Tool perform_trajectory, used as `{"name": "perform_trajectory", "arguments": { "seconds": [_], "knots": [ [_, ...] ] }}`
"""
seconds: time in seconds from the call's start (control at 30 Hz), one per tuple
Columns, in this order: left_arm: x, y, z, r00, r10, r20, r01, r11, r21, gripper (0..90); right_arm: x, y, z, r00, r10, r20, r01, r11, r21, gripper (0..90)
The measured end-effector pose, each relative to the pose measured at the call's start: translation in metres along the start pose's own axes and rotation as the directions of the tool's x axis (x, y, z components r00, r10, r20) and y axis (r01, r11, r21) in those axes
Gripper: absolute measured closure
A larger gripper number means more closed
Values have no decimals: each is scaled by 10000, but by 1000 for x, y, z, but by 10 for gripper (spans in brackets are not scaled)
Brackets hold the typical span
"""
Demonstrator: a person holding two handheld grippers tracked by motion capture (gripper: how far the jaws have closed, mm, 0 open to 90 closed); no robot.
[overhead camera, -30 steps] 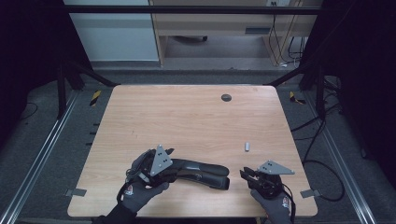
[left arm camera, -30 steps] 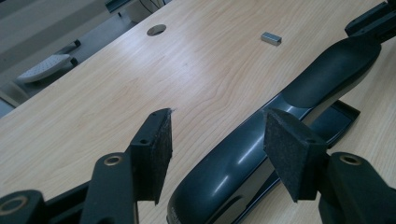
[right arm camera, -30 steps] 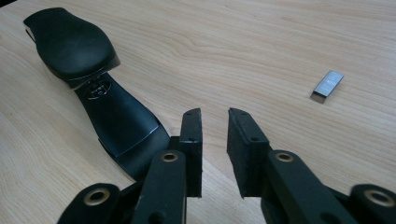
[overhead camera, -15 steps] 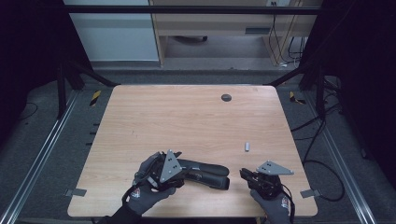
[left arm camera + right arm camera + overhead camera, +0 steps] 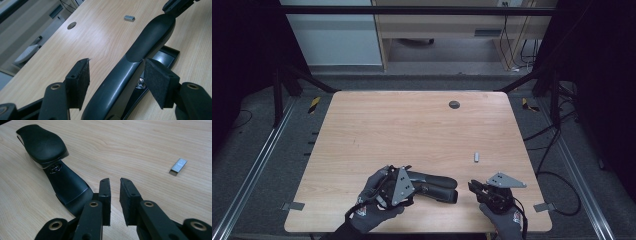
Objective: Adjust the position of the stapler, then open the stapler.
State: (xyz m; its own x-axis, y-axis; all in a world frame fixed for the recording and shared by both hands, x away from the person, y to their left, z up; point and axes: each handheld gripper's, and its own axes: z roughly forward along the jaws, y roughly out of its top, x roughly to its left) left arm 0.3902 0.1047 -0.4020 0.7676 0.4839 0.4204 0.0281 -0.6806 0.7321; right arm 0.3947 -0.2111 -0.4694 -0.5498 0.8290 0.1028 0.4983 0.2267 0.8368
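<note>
A black stapler point(image 5: 438, 182) lies flat near the table's front edge, its head towards the right. My left gripper point(image 5: 418, 186) straddles its rear half. In the left gripper view the stapler's arm point(image 5: 150, 35) runs between the pads point(image 5: 79, 77), which stand apart from it; the jaws have just been opening. My right gripper point(image 5: 473, 188) sits just right of the stapler's head point(image 5: 42, 145). Its jaws point(image 5: 115, 185) show a narrow gap with nothing in it and have just been opening a little. A small metal staple block point(image 5: 476, 157) lies beyond it.
The wooden table point(image 5: 402, 130) has a round cable hole point(image 5: 454, 104) near its far edge. The staple block point(image 5: 179, 166) lies on bare wood right of my right gripper. A metal frame and cables ring the table.
My left hand has slid to the right along the stapler, and its jaws have spread. The right hand has stayed put.
</note>
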Motion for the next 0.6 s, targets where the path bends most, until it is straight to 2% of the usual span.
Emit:
{"name": "perform_trajectory", "arguments": {
  "seconds": [0.2, 0.43, 0.6],
  "knots": [
    [-10, 2, 3, 9984, 550, -129, -547, 9983, 202, 358, 0, 0, 0, 10000, 4, -47, -4, 10000, 34, 795],
    [-16, 3, 5, 9951, 933, -323, -921, 9951, 365, 343, 0, -1, 1, 9999, 105, -89, -104, 9999, 93, 806],
    [-20, 4, 6, 9923, 1212, -266, -1202, 9921, 356, 333, 1, 0, 1, 9999, 95, -139, -94, 9999, 116, 810]
  ]
}}
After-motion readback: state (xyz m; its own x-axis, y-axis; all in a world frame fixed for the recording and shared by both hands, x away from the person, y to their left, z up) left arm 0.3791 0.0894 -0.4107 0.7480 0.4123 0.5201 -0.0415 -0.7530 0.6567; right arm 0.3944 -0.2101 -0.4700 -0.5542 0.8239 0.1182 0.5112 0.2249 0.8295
